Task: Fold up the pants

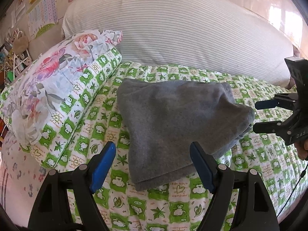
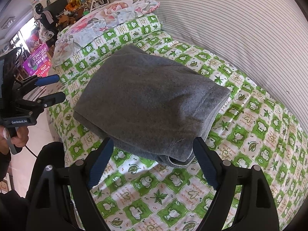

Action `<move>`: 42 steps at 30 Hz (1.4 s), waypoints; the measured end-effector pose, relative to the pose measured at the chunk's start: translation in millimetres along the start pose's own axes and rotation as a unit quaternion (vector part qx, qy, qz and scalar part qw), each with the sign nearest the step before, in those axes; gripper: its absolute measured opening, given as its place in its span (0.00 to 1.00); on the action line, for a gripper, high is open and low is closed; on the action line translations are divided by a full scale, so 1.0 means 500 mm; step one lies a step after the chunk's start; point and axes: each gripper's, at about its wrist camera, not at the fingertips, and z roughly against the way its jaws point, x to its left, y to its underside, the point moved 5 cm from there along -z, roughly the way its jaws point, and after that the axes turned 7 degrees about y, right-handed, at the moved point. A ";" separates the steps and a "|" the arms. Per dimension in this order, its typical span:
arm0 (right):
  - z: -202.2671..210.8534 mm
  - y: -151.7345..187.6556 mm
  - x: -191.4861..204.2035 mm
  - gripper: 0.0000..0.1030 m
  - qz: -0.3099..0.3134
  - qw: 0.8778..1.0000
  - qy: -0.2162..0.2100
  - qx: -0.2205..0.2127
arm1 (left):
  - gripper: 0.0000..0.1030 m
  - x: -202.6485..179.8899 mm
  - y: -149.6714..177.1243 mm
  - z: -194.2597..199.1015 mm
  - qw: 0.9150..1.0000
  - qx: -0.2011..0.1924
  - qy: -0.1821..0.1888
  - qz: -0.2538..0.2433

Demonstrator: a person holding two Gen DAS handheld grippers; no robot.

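While folded pants (image 1: 173, 123) lie on quilt (image 1: 173, 207), left gripper (image 1: 153, 165), right gripper (image 2: 152, 165) fingers apart, clear of edges.

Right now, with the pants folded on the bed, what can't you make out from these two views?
- Underside and inner layers of the gray pants: hidden by the top fold, both views.
- Waistband or leg ends: can't tell them apart at the stacked edge.
- Bed cover beneath the pants: covered.
- Left gripper and right gripper bases: cut off by the bottom edge.
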 end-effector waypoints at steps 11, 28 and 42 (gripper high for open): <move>-0.003 -0.003 0.000 0.82 0.000 1.000 -0.003 0.000 | 0.77 0.008 -0.011 -0.011 1.000 -0.003 -0.005 -0.002; -0.008 -0.004 -0.005 0.82 -0.005 1.000 -0.006 0.001 | 0.76 0.010 -0.026 -0.024 1.000 -0.005 -0.006 -0.005; -0.012 -0.003 -0.014 0.82 -0.013 1.000 -0.008 0.001 | 0.75 0.014 -0.031 -0.033 1.000 -0.005 -0.006 -0.009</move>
